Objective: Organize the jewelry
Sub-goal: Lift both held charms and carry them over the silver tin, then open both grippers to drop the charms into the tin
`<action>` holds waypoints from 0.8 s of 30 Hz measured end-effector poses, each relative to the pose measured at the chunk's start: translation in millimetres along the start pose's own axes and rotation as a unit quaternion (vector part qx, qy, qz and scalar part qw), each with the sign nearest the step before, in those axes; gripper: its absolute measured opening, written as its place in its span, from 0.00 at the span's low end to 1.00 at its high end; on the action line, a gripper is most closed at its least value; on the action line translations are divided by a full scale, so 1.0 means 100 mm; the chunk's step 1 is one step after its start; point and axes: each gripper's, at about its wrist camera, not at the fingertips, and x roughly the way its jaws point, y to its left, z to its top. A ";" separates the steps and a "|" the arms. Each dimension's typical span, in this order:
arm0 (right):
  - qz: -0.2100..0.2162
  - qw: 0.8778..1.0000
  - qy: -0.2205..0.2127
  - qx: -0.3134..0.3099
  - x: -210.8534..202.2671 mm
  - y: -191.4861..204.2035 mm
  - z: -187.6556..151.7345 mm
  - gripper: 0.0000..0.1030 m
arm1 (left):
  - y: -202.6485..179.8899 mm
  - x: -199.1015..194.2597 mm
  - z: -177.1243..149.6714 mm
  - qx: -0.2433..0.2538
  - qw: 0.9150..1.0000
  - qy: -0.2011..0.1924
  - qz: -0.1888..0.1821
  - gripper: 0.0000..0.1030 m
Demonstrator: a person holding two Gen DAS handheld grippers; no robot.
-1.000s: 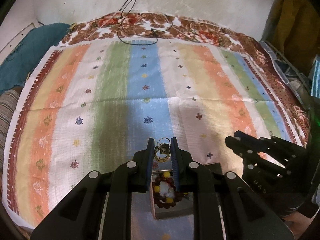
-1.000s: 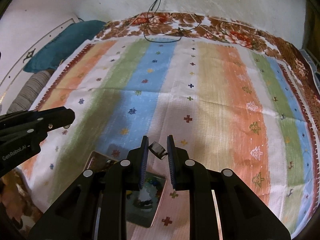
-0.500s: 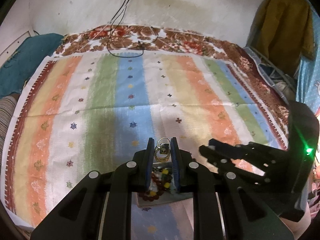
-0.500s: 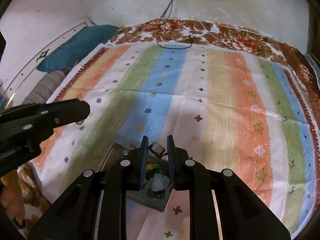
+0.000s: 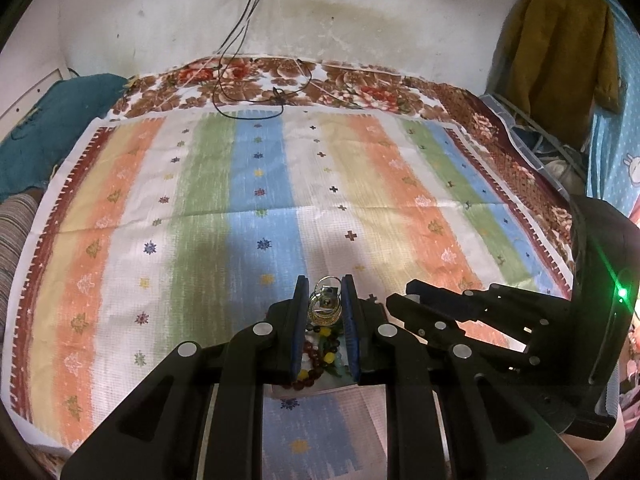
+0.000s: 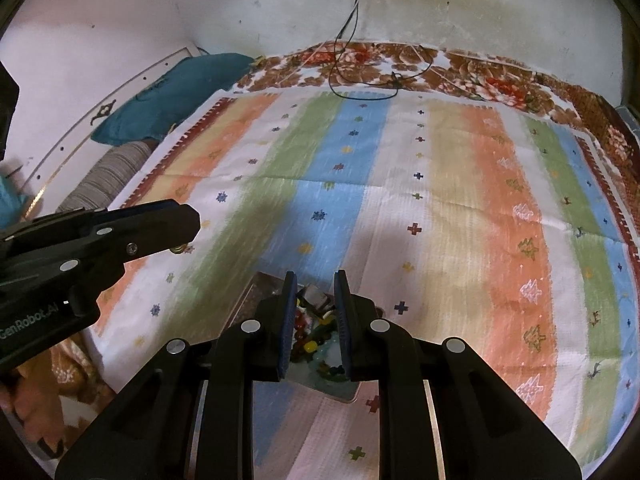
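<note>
While my left tool (image 5: 325, 307) squeezes gold bangles (image 5: 324, 312), my right tool (image 6: 315, 307) pinches a small dark clasp (image 6: 314, 300). Both hang over the tray (image 6: 348, 394) of beads (image 5: 310, 360) on the striped bedsheet (image 5: 200, 184).

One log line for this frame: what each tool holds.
left tool: shut on gold rings | right tool: shut on small dark piece | both above bead tray

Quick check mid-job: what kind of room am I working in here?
Probably a bedroom in a home: a striped multicolour cotton bedsheet over a bed, a teal pillow at its side, and a mustard garment hanging by the wall.
</note>
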 end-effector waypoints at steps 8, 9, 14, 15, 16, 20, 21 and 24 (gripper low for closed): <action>0.012 0.999 0.018 0.023 0.05 -0.06 -0.01 0.29 | -0.02 -0.04 0.01 -0.004 1.000 0.007 -0.017 0.16; 0.017 0.999 0.020 0.028 0.05 -0.07 -0.01 0.39 | -0.01 -0.04 0.02 -0.005 1.000 0.007 -0.016 0.16; 0.012 0.999 0.019 0.029 0.02 -0.09 -0.01 0.41 | 0.03 -0.03 0.06 -0.007 1.000 0.003 -0.015 0.20; 0.011 0.999 0.019 0.029 0.01 -0.10 -0.01 0.41 | 0.04 -0.03 0.06 -0.008 1.000 0.003 -0.015 0.21; 0.009 0.999 0.018 0.028 0.01 -0.10 -0.01 0.41 | 0.06 -0.04 0.06 -0.008 1.000 0.002 -0.014 0.23; 0.009 0.999 0.012 0.034 -0.05 -0.16 -0.04 0.47 | 0.17 -0.03 0.05 -0.019 1.000 0.007 -0.015 0.25; 0.010 0.999 0.010 0.034 -0.07 -0.17 -0.04 0.48 | 0.19 -0.03 0.03 -0.021 1.000 0.010 -0.018 0.25; 0.011 0.999 0.003 0.033 -0.13 -0.18 -0.07 0.53 | 0.24 -0.04 -0.01 -0.023 0.999 0.014 -0.022 0.26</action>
